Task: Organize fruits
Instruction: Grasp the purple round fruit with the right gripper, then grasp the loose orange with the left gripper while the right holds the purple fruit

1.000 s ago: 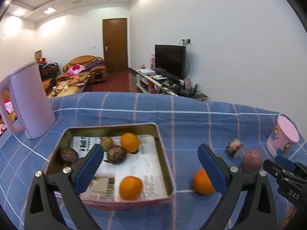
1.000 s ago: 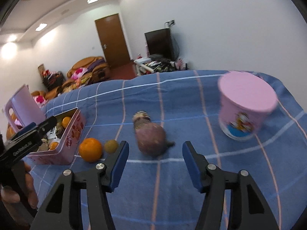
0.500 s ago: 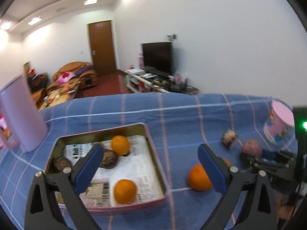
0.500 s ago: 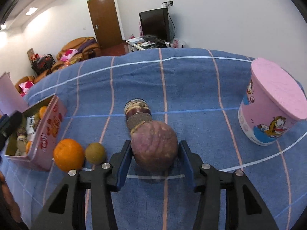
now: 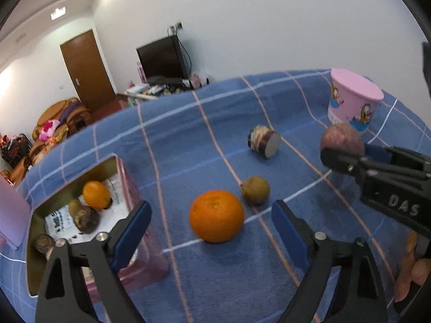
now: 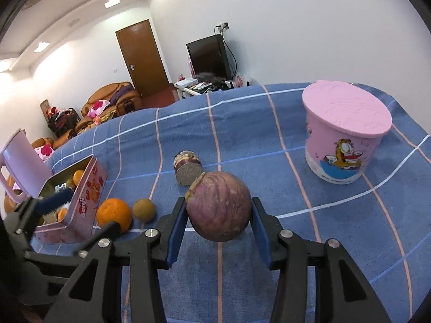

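A blue checked cloth (image 6: 269,123) covers the worktop in a white-walled room with a brown door (image 6: 141,56) and a dark television (image 6: 208,53). From the left: a pink pitcher (image 6: 16,158), then a pink tin (image 6: 86,202) holding fruit. The left gripper (image 5: 210,228), jaws wide and just narrowing, brackets an orange (image 5: 216,215) without touching it; a kiwi (image 5: 255,190) sits beside. The right gripper (image 6: 218,212) clamps a purple fruit (image 6: 219,206). Far right stands a pink tub (image 6: 344,134).
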Demonstrator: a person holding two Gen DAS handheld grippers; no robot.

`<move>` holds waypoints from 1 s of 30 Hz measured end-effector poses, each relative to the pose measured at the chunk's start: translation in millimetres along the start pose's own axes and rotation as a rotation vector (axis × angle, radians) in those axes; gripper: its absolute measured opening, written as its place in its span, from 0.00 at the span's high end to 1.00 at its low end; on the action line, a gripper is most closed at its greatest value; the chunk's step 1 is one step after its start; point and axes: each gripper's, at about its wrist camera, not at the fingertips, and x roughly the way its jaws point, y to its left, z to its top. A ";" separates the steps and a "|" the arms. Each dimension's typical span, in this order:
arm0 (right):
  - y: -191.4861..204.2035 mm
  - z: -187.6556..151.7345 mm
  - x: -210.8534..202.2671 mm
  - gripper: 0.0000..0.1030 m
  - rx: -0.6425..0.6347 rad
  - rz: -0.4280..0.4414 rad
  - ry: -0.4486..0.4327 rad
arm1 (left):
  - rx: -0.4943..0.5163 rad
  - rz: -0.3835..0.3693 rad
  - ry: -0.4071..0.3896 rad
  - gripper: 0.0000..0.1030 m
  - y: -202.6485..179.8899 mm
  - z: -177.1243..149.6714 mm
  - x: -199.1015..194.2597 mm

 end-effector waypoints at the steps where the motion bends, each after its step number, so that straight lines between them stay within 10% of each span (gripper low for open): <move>1: 0.3 -0.3 0.3 0.53 0.003 0.002 0.000 | -0.012 -0.017 0.024 0.12 1.3 0.3 4.9; 9: -0.4 -1.0 1.5 0.53 0.017 0.006 0.002 | 0.035 0.053 0.050 0.16 -10.2 0.0 18.8; 25: -0.6 -2.7 0.2 0.53 0.033 -0.012 -0.012 | 0.016 -0.035 0.085 0.30 -12.2 4.0 24.3; 30: -1.1 -3.4 -4.4 0.53 0.040 -0.031 -0.035 | -0.026 -0.022 0.062 0.50 -3.4 6.2 24.3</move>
